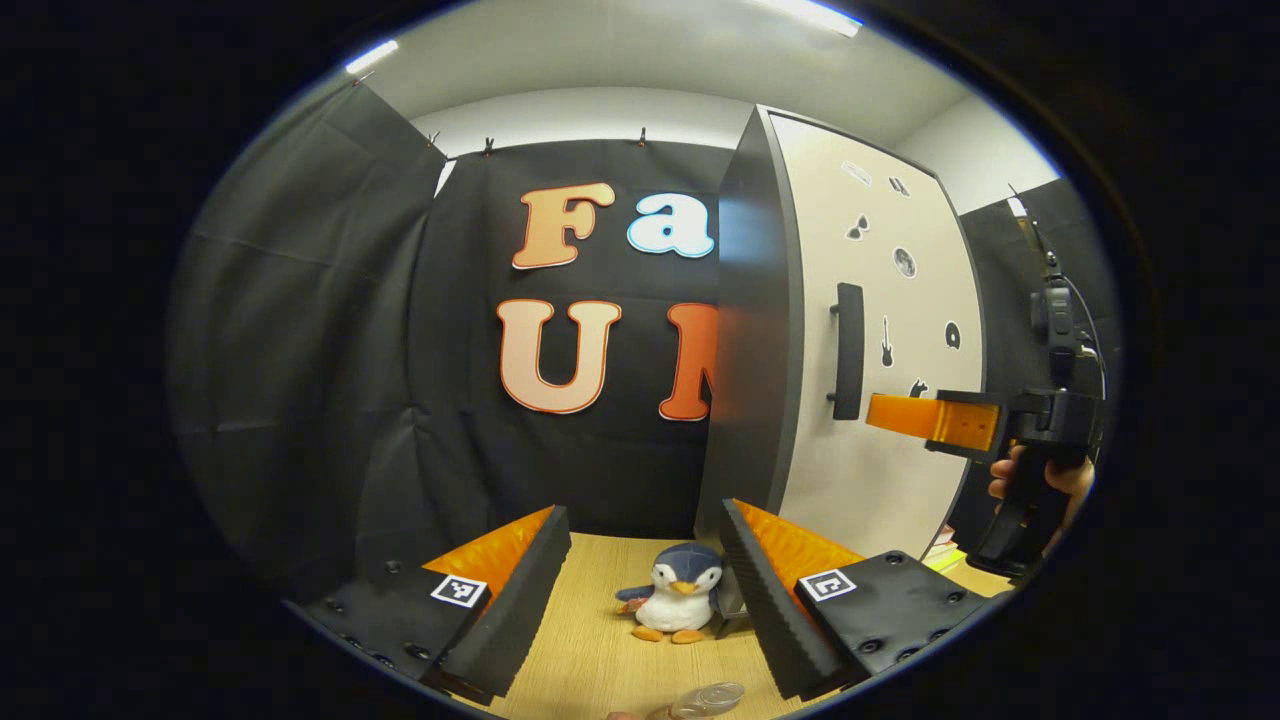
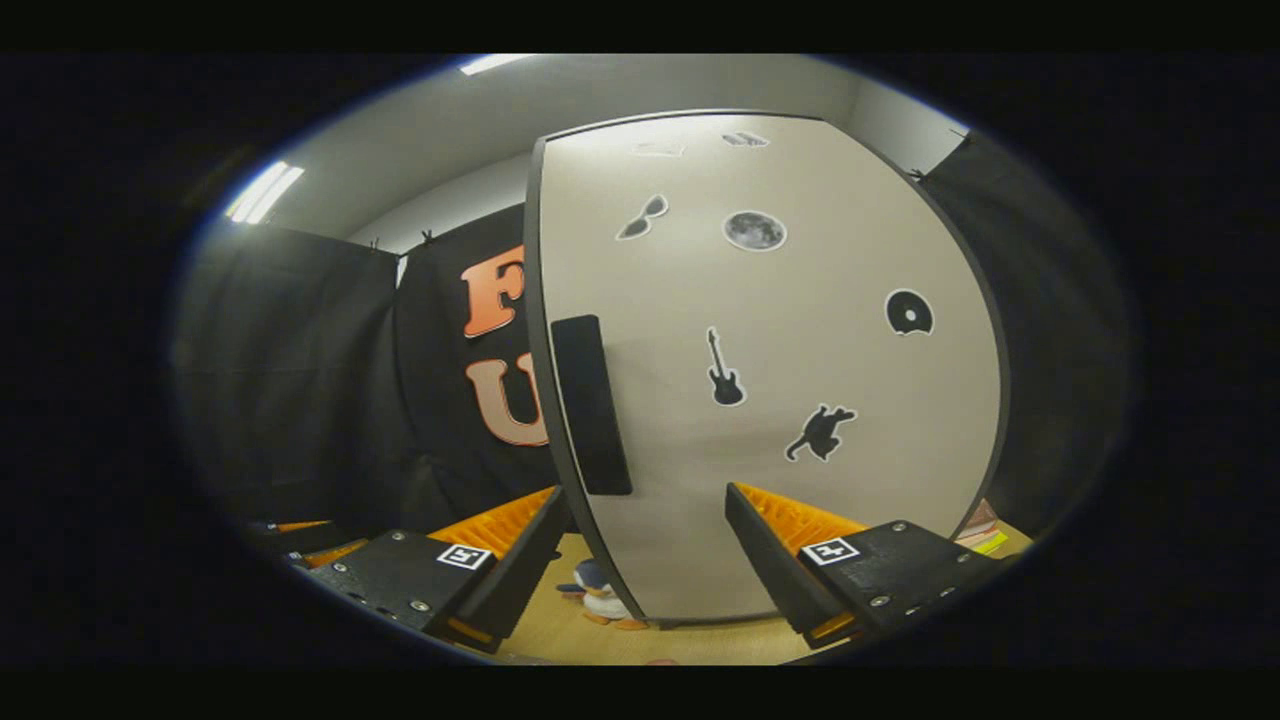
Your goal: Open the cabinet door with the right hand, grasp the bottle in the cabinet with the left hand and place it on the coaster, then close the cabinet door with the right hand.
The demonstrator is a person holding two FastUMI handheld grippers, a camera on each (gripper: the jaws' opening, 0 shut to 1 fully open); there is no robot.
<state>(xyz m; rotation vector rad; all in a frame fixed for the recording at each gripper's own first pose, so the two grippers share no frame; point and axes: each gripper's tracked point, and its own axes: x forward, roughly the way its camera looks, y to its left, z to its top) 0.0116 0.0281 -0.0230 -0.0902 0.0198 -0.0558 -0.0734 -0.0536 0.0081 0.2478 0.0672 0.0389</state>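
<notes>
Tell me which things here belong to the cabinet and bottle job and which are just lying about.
Job: cabinet door, its black handle, right gripper, left gripper.
Lying about: penguin plush, stickers on the door, clear round object at the table's near edge.

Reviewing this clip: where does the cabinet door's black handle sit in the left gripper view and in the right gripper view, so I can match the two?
Left gripper view: handle right of centre, on the pale door.
Right gripper view: handle left of centre, near the door's edge.
Shared landmark: guitar sticker beside the handle.
</notes>
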